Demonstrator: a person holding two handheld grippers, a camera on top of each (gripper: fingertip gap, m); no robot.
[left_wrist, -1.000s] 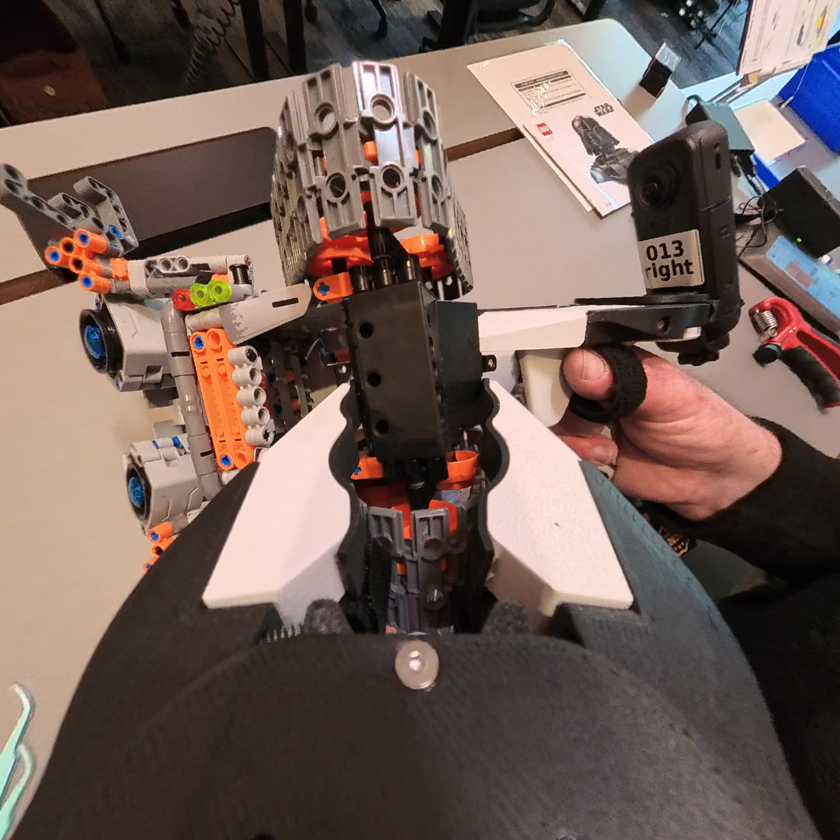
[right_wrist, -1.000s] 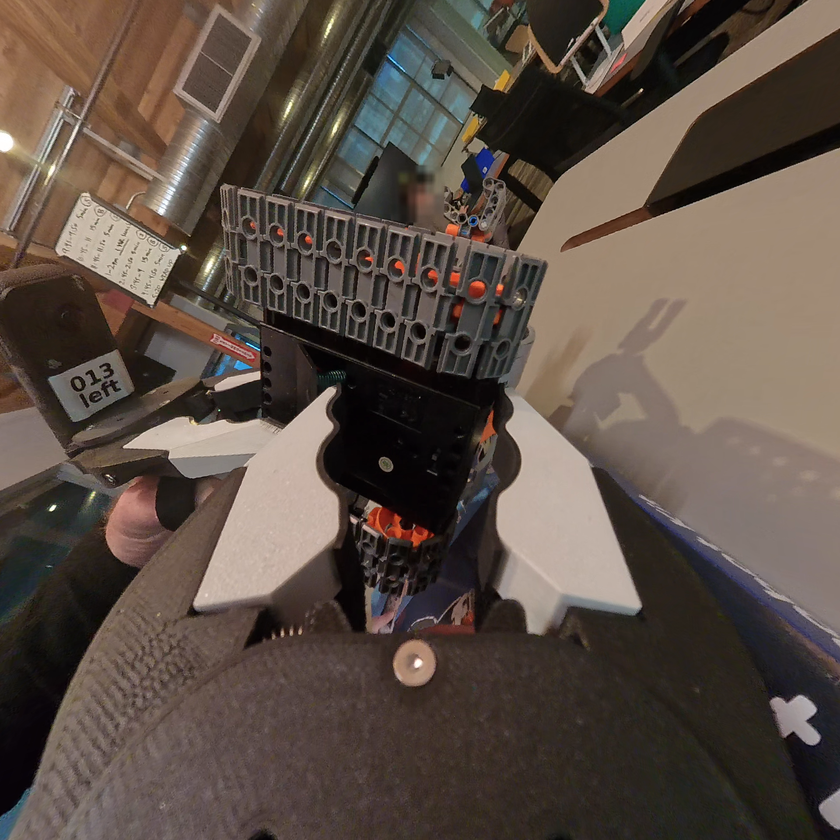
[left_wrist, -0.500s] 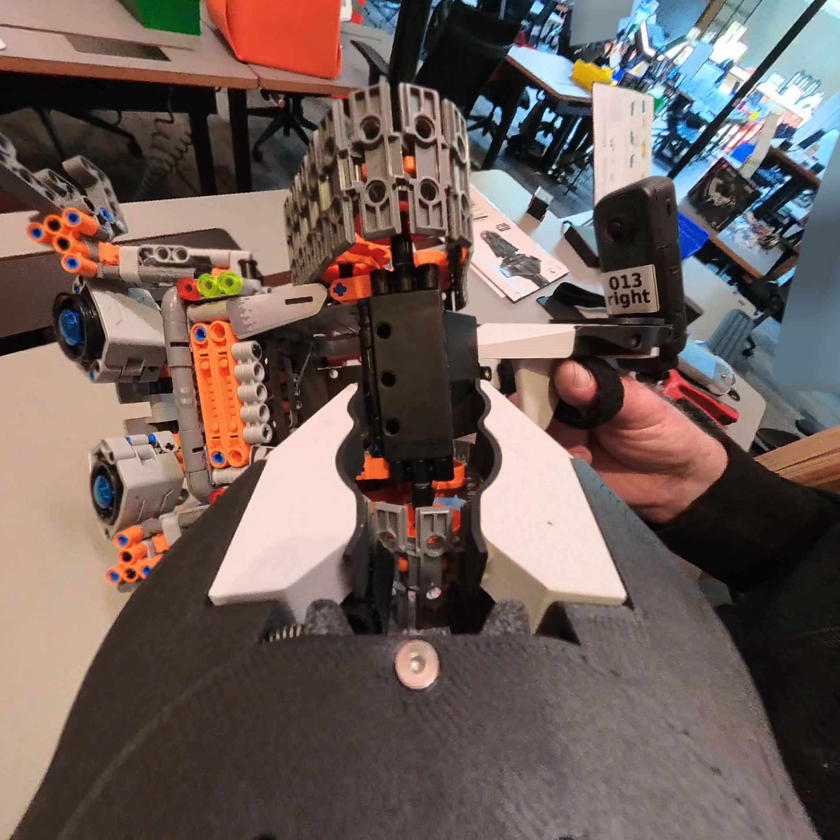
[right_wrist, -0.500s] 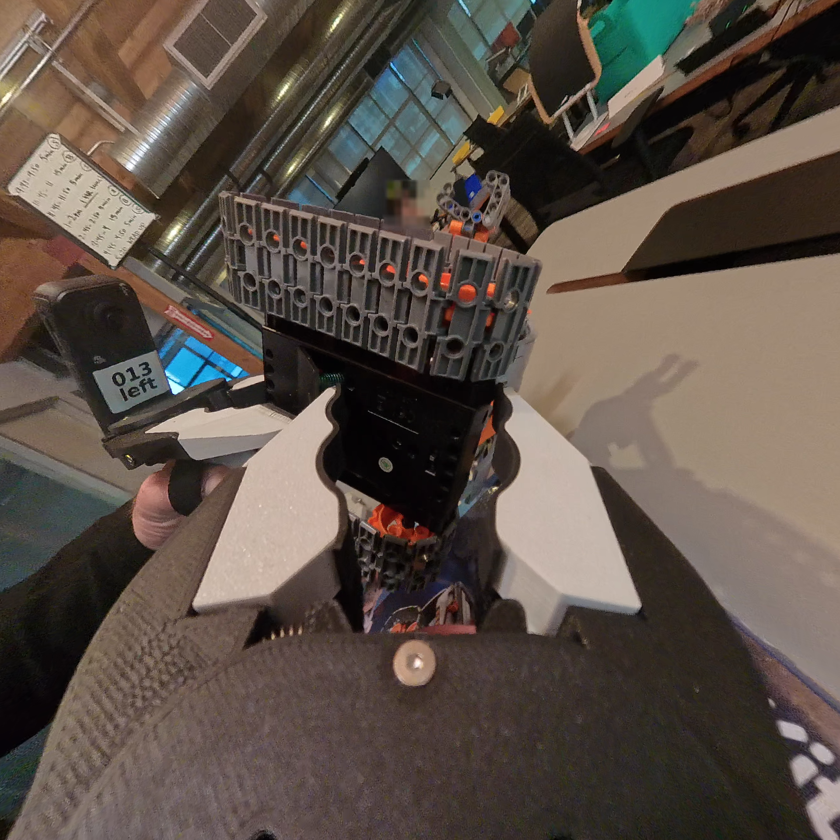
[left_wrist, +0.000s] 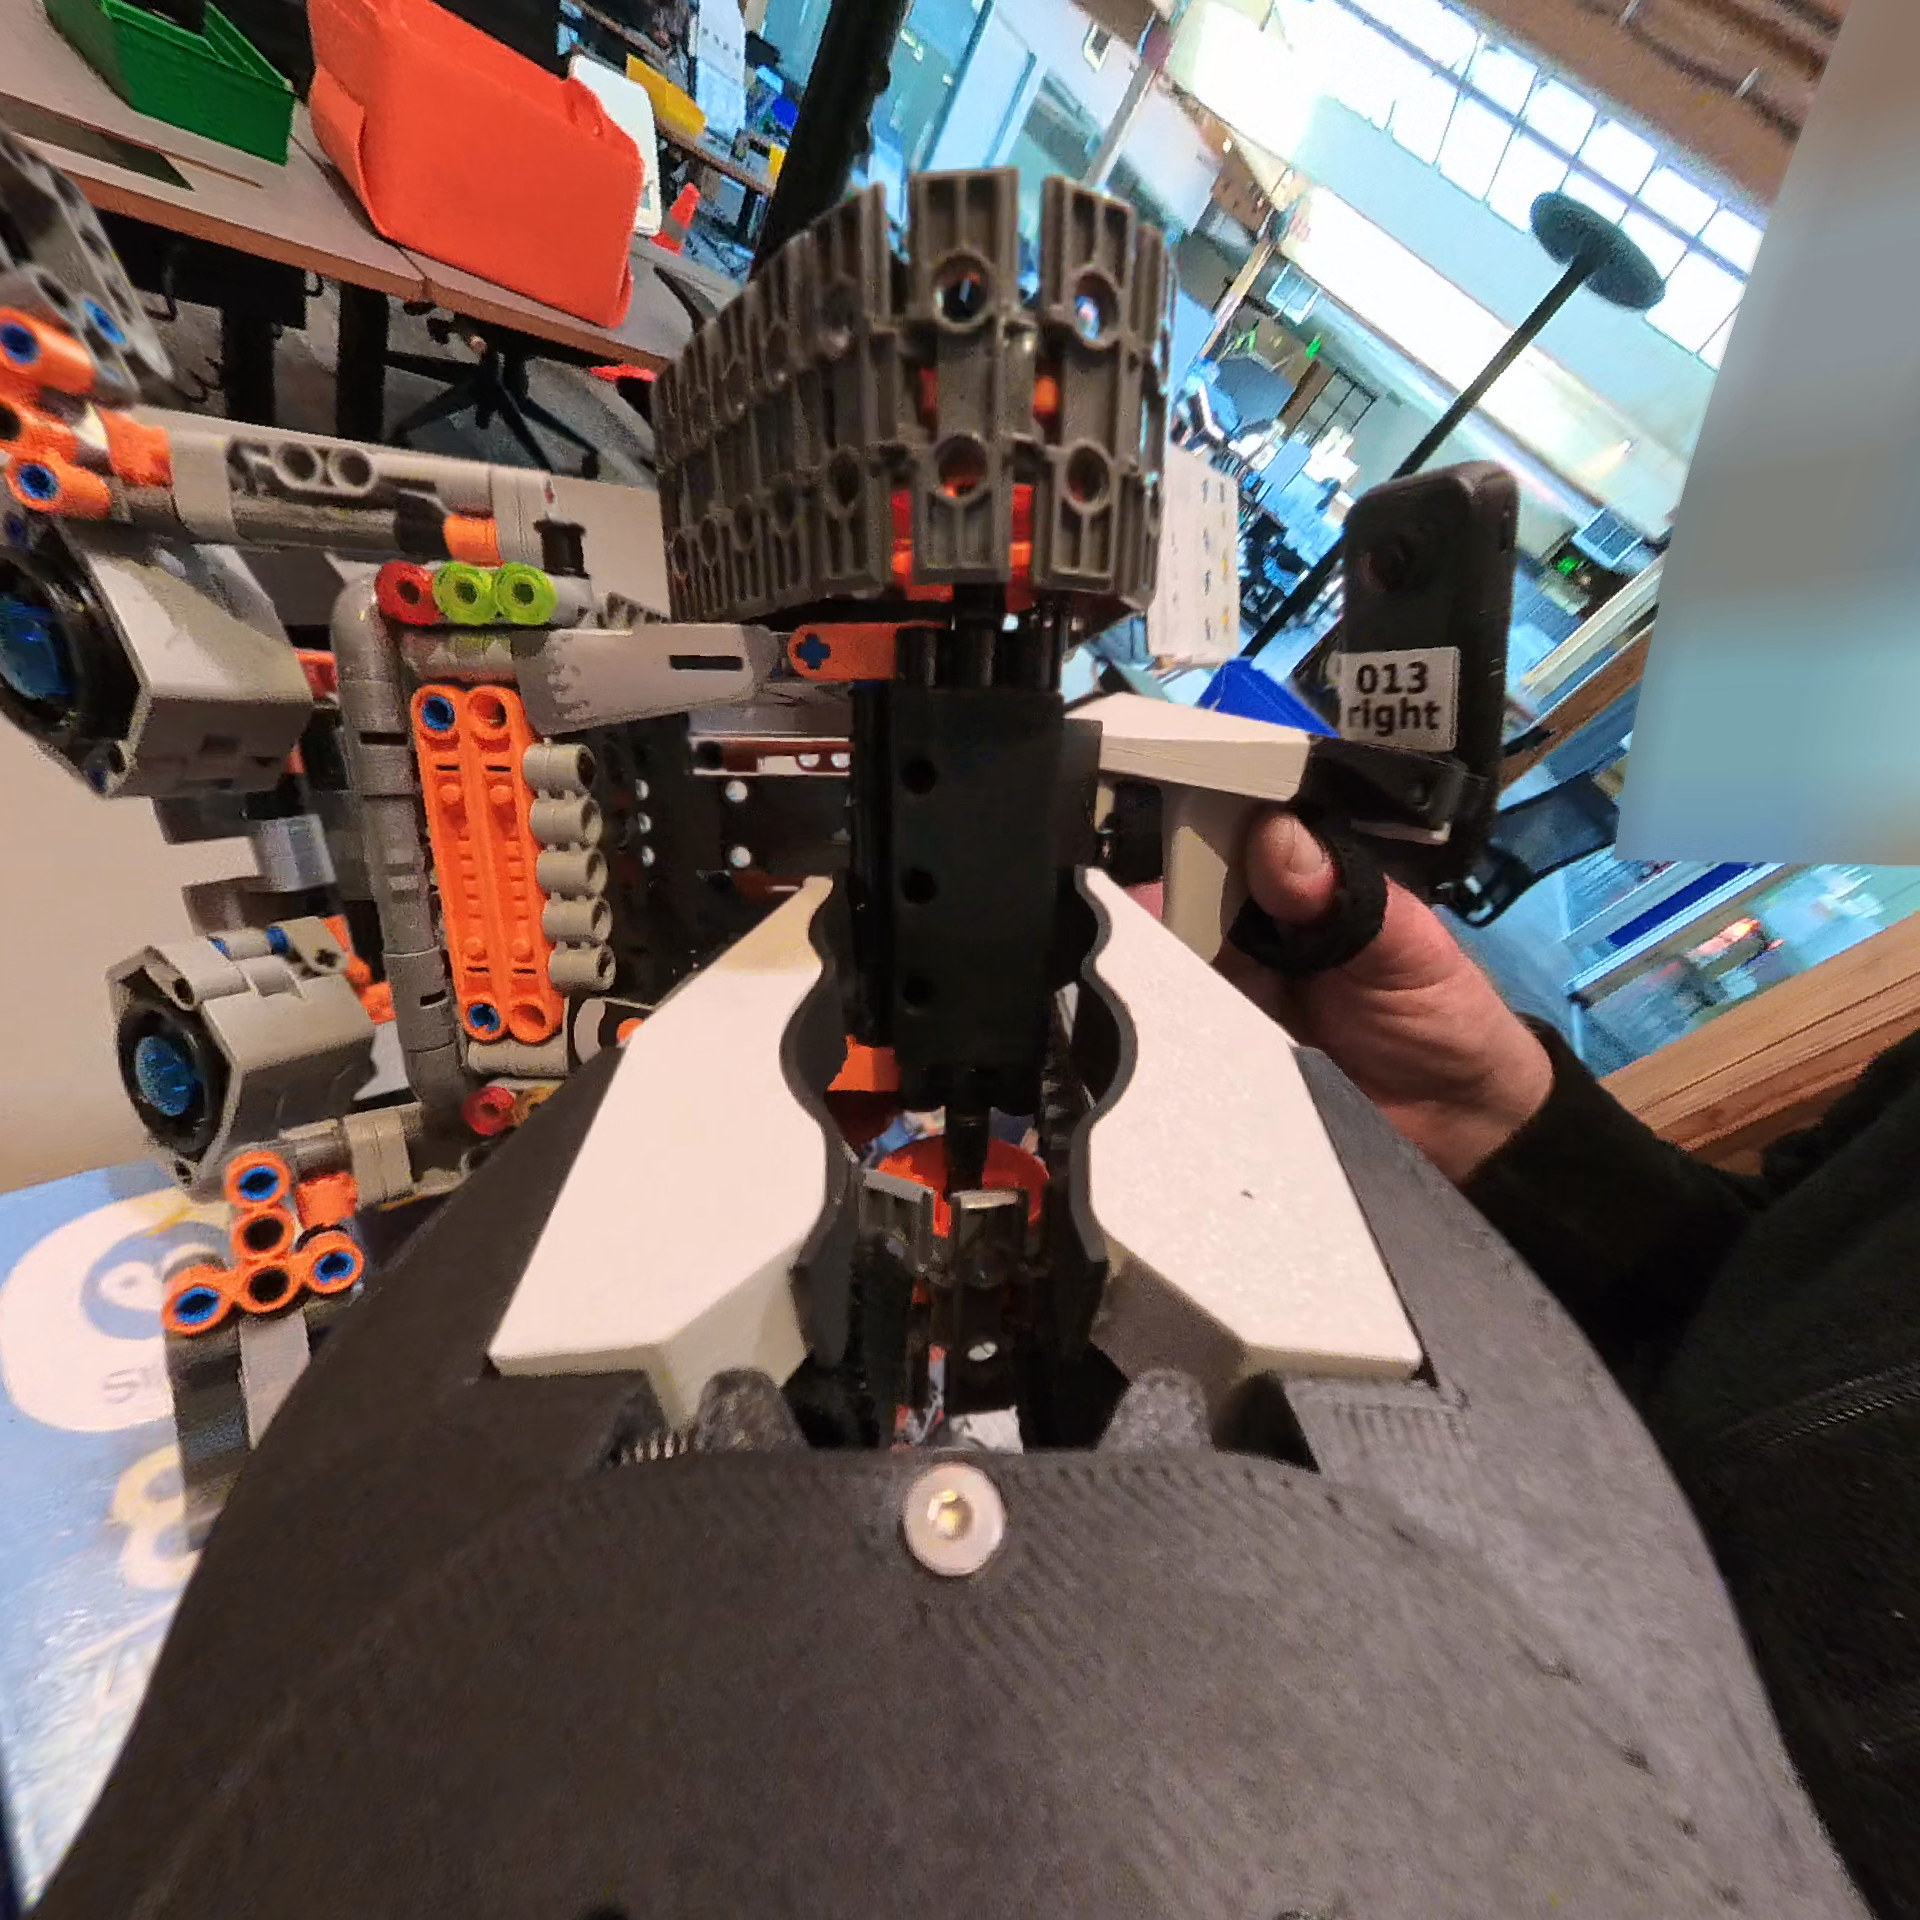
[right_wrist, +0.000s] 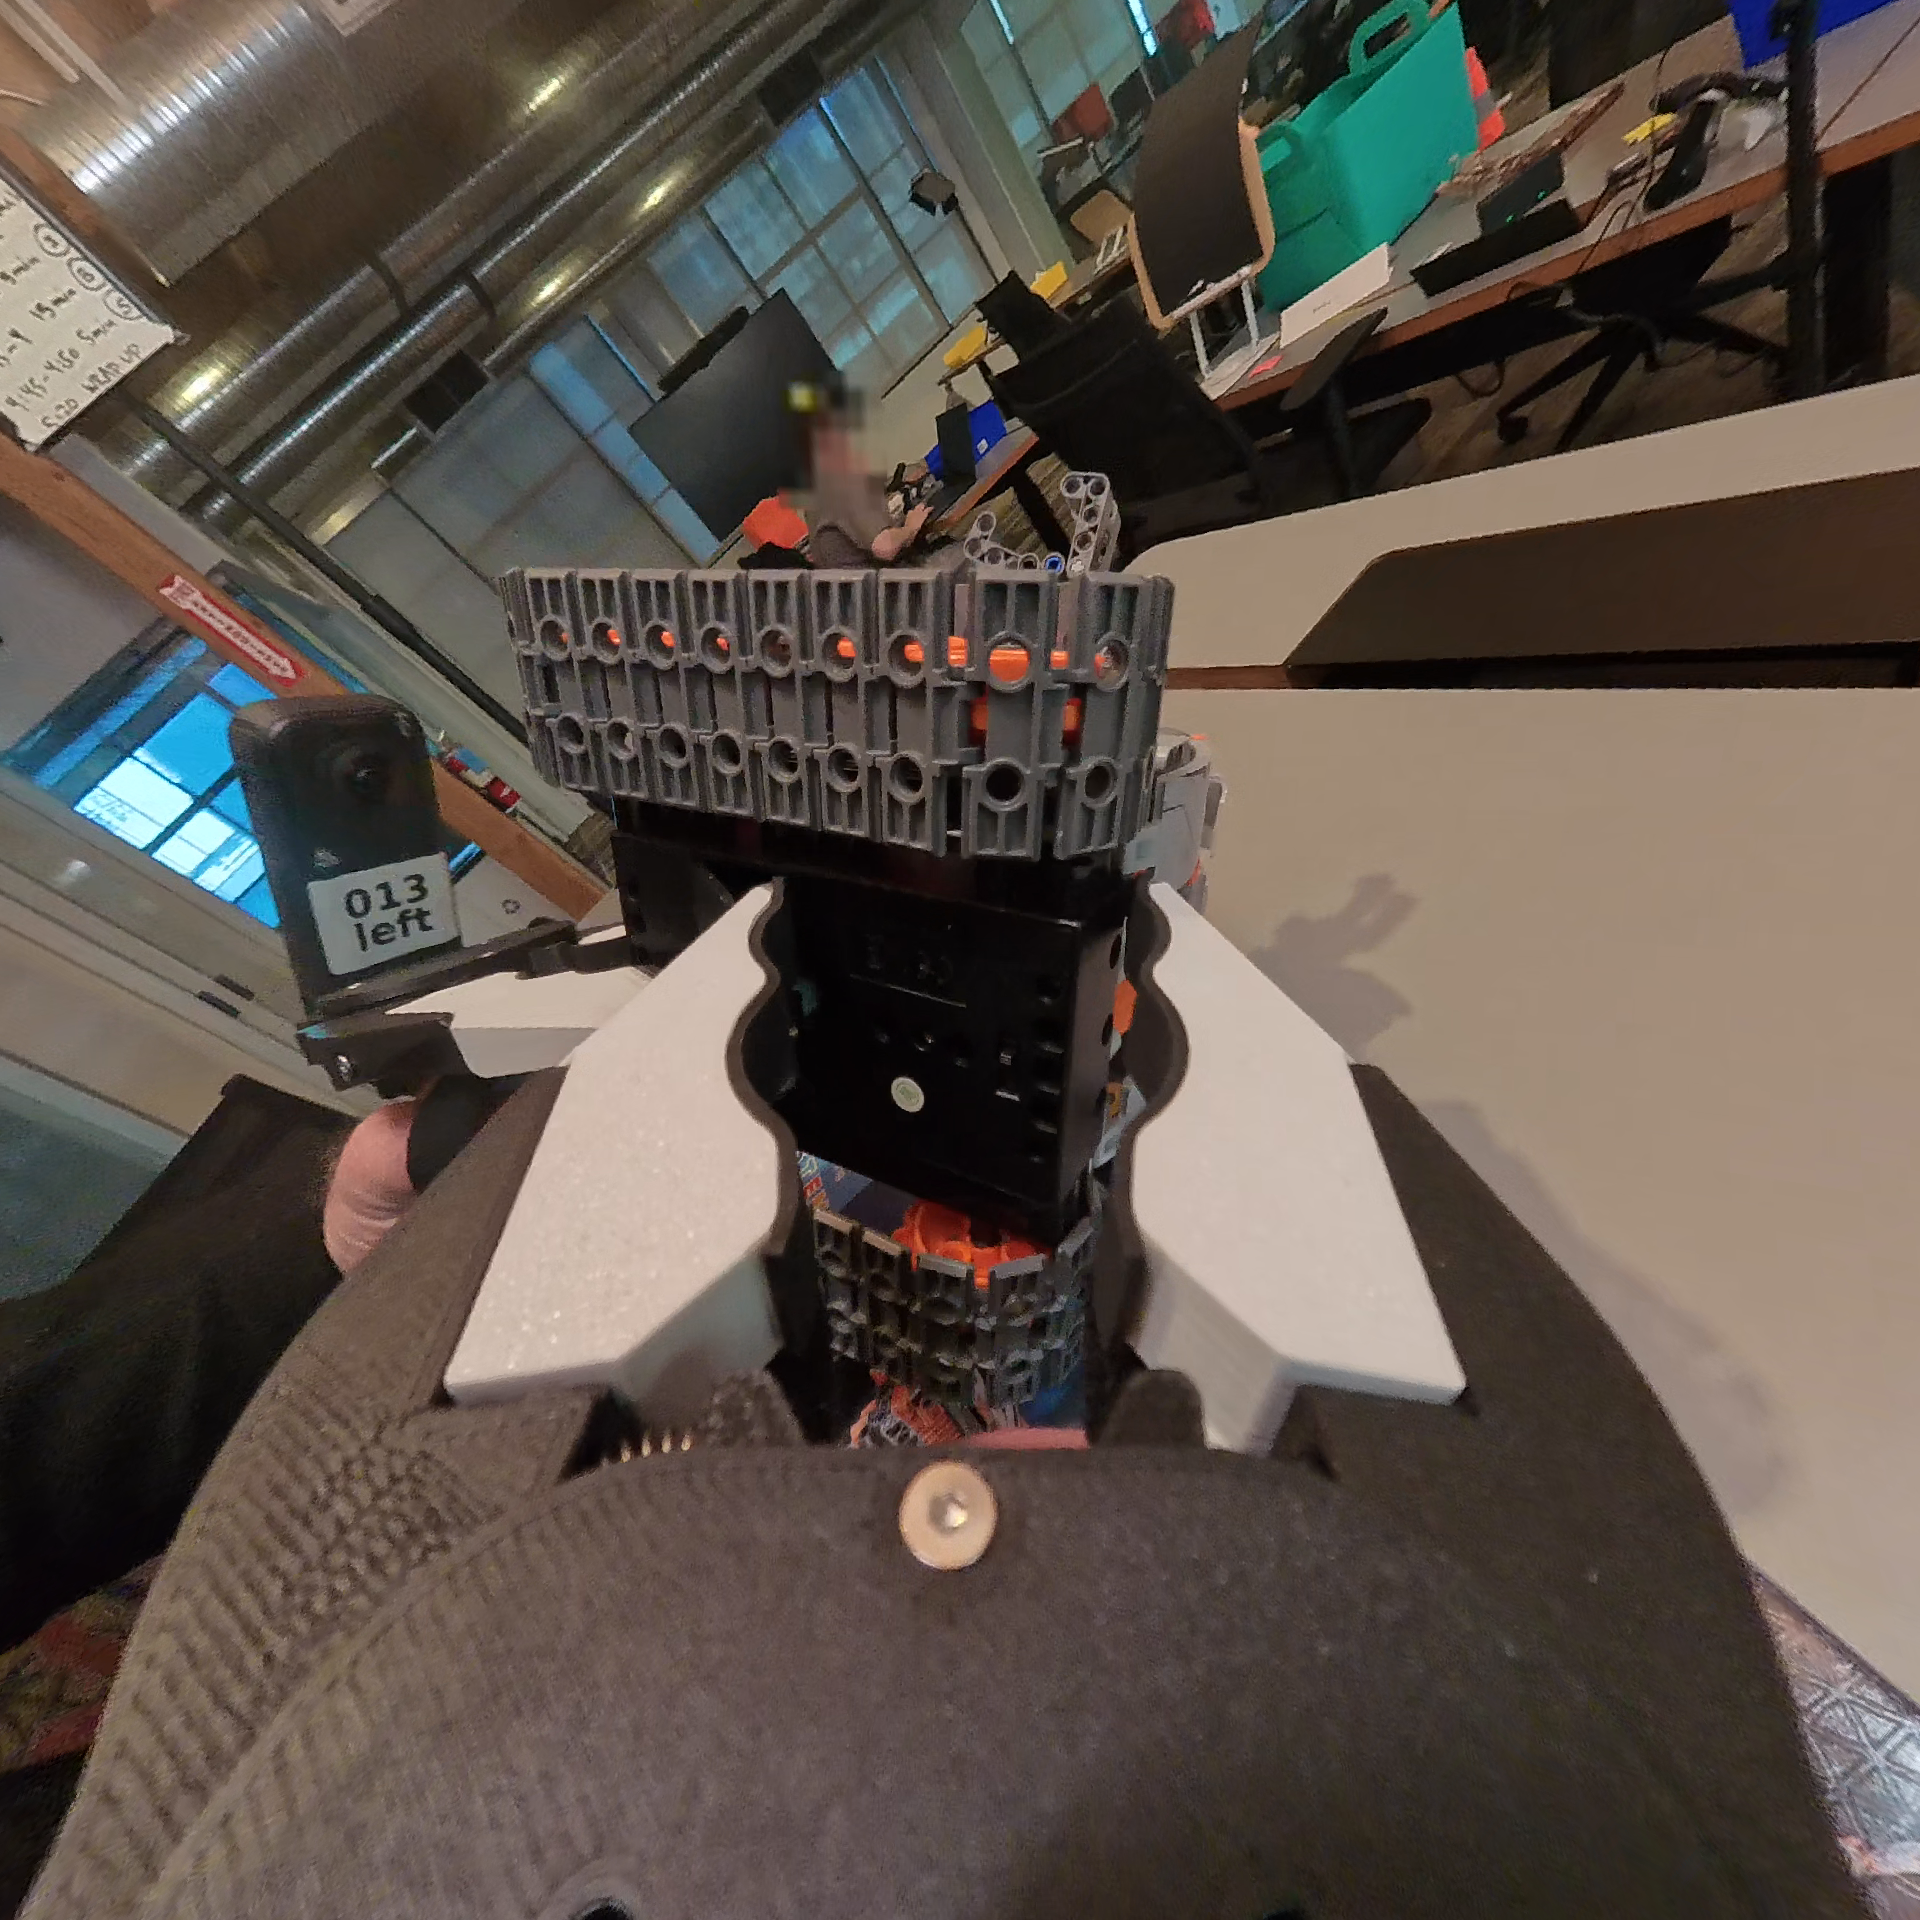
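Observation:
A brick-built tracked robot model is held in the air by both grippers. Its black block (left_wrist: 961, 873) is clamped between the white fingers of my left gripper (left_wrist: 961, 904). A grey track loop (left_wrist: 914, 416) with orange parts sits beyond the block. Grey motor units (left_wrist: 197, 1049) and an orange beam (left_wrist: 483, 862) stick out to the left. My right gripper (right_wrist: 961, 935) is shut on the same black block (right_wrist: 956, 1049) from the other side, under the grey track (right_wrist: 842, 717). Each gripper, with a hand on it, shows in the other's view: the right one (left_wrist: 1195, 758), the left one (right_wrist: 499, 1008).
A light grey table (right_wrist: 1610, 935) with a dark panel (right_wrist: 1621, 582) lies to the right in the right wrist view. A printed blue sheet (left_wrist: 73, 1351) lies below the model. Behind are desks, chairs, an orange bin (left_wrist: 468, 156), a teal bin (right_wrist: 1361, 145) and a person (right_wrist: 831, 499).
Both grippers have lifted and tilted the model upward together. The table dropped out of the left wrist view and the room behind came into view. Both grips stayed shut.

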